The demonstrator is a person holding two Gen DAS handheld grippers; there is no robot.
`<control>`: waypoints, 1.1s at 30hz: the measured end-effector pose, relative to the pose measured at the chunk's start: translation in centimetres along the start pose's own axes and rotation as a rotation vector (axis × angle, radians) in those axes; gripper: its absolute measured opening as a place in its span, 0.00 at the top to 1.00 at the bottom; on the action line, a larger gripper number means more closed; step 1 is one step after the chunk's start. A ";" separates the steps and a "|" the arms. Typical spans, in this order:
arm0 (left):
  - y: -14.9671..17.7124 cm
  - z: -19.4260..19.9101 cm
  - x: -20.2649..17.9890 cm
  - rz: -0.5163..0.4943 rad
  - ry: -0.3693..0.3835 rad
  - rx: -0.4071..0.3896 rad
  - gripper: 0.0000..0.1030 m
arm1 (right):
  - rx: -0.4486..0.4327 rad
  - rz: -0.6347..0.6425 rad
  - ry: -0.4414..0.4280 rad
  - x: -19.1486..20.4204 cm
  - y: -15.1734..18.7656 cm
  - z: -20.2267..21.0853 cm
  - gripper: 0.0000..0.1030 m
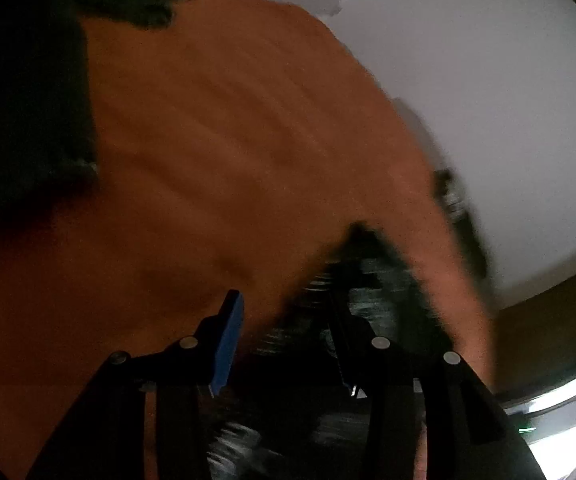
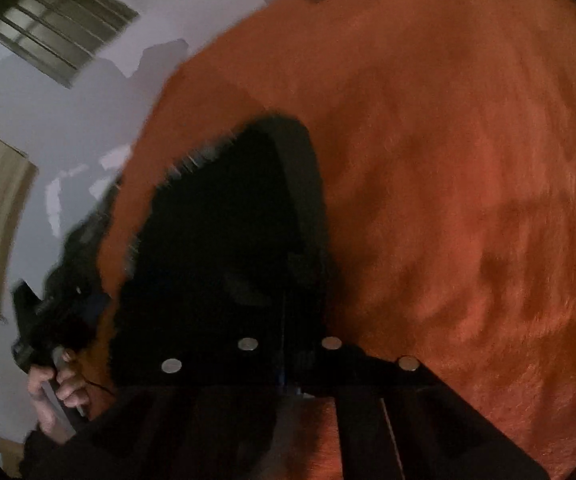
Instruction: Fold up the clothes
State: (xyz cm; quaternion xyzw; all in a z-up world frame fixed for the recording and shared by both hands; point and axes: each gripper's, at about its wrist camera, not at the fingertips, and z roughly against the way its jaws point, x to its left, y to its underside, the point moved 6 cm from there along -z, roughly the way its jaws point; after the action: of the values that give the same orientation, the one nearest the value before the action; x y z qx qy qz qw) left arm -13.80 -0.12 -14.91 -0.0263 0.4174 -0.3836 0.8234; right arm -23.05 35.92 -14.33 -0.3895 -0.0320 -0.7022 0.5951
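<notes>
The orange garment (image 1: 227,140) is hanging raised between my claws, each pinching dark trim, and I'm risking it slipping free.

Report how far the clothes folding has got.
Done: no finished fold shows in either view. In hand: the orange garment is raised in front of the wall, filling both views; each gripper has dark trim at its fingers, though blur hides the grip. Left: apparently all the folding.
</notes>
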 end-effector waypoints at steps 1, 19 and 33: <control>0.3 0.3 -1.3 -0.022 0.014 -0.003 0.56 | -0.013 0.011 -0.018 0.9 -0.5 0.1 0.96; 13.2 1.5 -7.2 -0.286 -0.155 0.040 0.38 | 0.081 0.146 -0.019 7.3 5.2 -0.6 0.91; 14.7 3.6 -5.0 -0.254 -0.071 0.163 0.42 | 0.088 0.210 -0.061 10.2 7.9 1.3 0.88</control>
State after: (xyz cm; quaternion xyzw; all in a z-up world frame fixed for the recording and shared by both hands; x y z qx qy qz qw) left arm -4.10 12.53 -14.61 -0.0256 0.3489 -0.5161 0.7818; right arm -15.48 25.96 -10.78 -0.3856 -0.0398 -0.6217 0.6806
